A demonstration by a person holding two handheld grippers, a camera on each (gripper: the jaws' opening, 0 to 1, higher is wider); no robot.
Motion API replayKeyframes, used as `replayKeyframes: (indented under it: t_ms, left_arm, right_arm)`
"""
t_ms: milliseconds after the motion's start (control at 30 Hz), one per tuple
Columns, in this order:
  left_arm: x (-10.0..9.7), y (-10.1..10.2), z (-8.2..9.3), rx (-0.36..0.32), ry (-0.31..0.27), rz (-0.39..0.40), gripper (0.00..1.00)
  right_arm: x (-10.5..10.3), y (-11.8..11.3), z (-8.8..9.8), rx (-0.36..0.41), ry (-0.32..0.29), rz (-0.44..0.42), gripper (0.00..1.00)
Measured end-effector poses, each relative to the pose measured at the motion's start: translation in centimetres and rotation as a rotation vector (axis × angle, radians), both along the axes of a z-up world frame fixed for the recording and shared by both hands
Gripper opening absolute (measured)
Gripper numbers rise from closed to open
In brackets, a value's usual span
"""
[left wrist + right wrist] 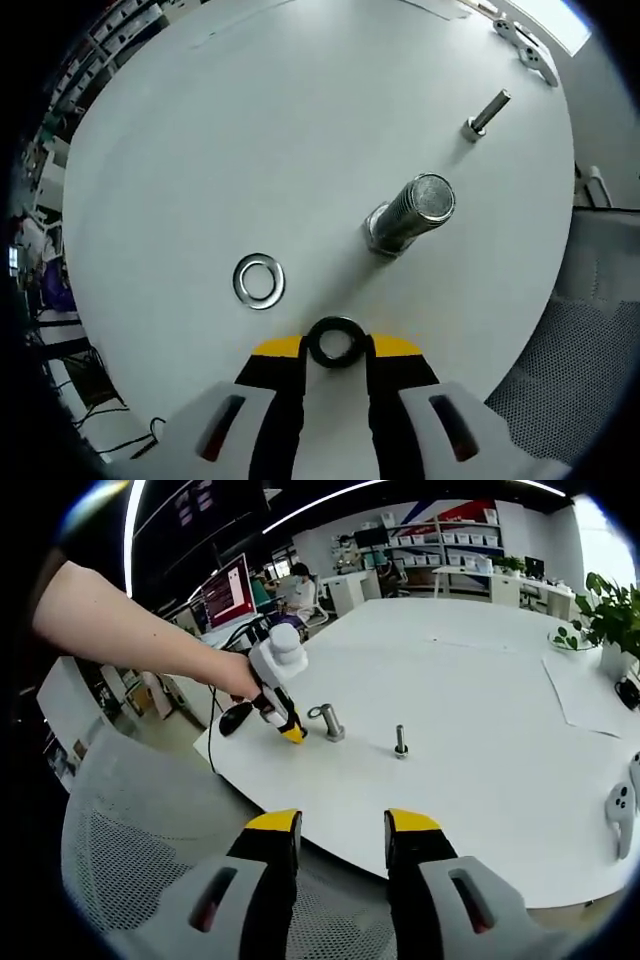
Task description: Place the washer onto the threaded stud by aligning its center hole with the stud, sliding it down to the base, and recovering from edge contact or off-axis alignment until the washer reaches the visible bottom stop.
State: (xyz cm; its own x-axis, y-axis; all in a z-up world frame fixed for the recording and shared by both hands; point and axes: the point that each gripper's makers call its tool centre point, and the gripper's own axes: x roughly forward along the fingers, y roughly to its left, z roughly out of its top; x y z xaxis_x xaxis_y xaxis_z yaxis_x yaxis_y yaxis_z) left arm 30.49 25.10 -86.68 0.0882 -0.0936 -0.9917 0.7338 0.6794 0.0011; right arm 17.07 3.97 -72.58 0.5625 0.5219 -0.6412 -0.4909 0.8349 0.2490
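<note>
The left gripper (337,345) clamps a dark washer (336,341) between its yellow-tipped jaws above the white table (250,130), short of the big stud (410,213). A second washer (259,280) lies flat to one side; a small bolt (487,112) stands farther off. The right gripper (341,825) hangs with jaws apart off the table's near edge, over a mesh chair (130,860).

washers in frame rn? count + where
2. One washer is gripped between the left gripper jaws; the other washer lies flat on the table, apart from the large stud.
</note>
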Motion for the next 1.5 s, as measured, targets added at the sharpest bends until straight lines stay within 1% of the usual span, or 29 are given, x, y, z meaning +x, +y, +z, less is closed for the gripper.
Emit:
replayKeyframes:
  t_ms: [67, 233, 300, 333, 467, 567, 700, 800, 833, 867, 1033, 1100, 1300, 1400, 1467, 1500]
  left_arm:
    - [-0.13, 0.05, 0.02, -0.001, -0.002, -0.01, 0.22]
    - [-0.21, -0.01, -0.13, 0.023, 0.008, -0.077, 0.23]
    - [-0.21, 0.05, -0.07, 0.02, 0.013, -0.07, 0.24]
    - [-0.24, 0.06, -0.08, 0.02, 0.017, -0.084, 0.24]
    - [-0.24, 0.09, -0.09, 0.017, 0.013, -0.091, 0.24]
    - [-0.48, 0.04, -0.01, 0.023, 0.009, -0.134, 0.25]
    - [-0.45, 0.05, 0.01, 0.031, 0.02, -0.147, 0.25]
    - [-0.42, 0.12, -0.1, 0.039, 0.025, -0.173, 0.25]
    - [-0.41, 0.19, -0.16, 0.044, 0.03, -0.201, 0.25]
    - [-0.47, 0.17, -0.12, 0.046, 0.031, -0.212, 0.25]
    - [-0.47, 0.16, -0.06, 0.048, 0.028, -0.195, 0.24]
    - [-0.48, 0.19, 0.08, 0.047, 0.013, -0.177, 0.22]
    - [-0.43, 0.33, -0.01, -0.006, -0.018, -0.152, 0.2]
    - [-0.31, 0.32, -0.09, -0.013, -0.017, -0.143, 0.2]
    - [-0.47, 0.18, 0.09, -0.01, -0.019, -0.154, 0.19]
    - [-0.48, 0.19, 0.12, -0.01, -0.018, -0.144, 0.19]
  right_arm:
    - [0.01, 0.02, 0.0, 0.003, 0.001, -0.001, 0.36]
    - [0.01, 0.11, -0.03, 0.001, 0.001, 0.005, 0.35]
    - [-0.04, 0.17, -0.08, 0.0, 0.004, 0.011, 0.35]
    - [-0.06, 0.18, -0.1, -0.001, 0.004, 0.013, 0.35]
    - [-0.02, 0.14, -0.04, 0.003, 0.003, 0.009, 0.35]
    - [-0.02, 0.19, 0.04, 0.007, 0.0, 0.011, 0.35]
    - [-0.07, 0.29, -0.01, 0.005, 0.003, 0.018, 0.35]
    - [-0.08, 0.29, -0.03, 0.005, 0.003, 0.019, 0.35]
    - [-0.11, 0.28, -0.04, 0.005, 0.004, 0.019, 0.35]
    - [-0.12, 0.28, -0.04, 0.004, 0.005, 0.019, 0.35]
    - [-0.12, 0.29, -0.03, 0.005, 0.005, 0.018, 0.35]
    - [-0.12, 0.29, -0.04, 0.004, 0.004, 0.02, 0.34]
    - [-0.05, 0.21, 0.04, 0.008, 0.001, 0.013, 0.34]
    - [-0.05, 0.21, 0.04, 0.007, 0.001, 0.013, 0.34]
    - [-0.02, 0.19, 0.06, 0.007, -0.001, 0.012, 0.34]
    - [-0.01, 0.18, 0.07, 0.007, -0.001, 0.011, 0.34]
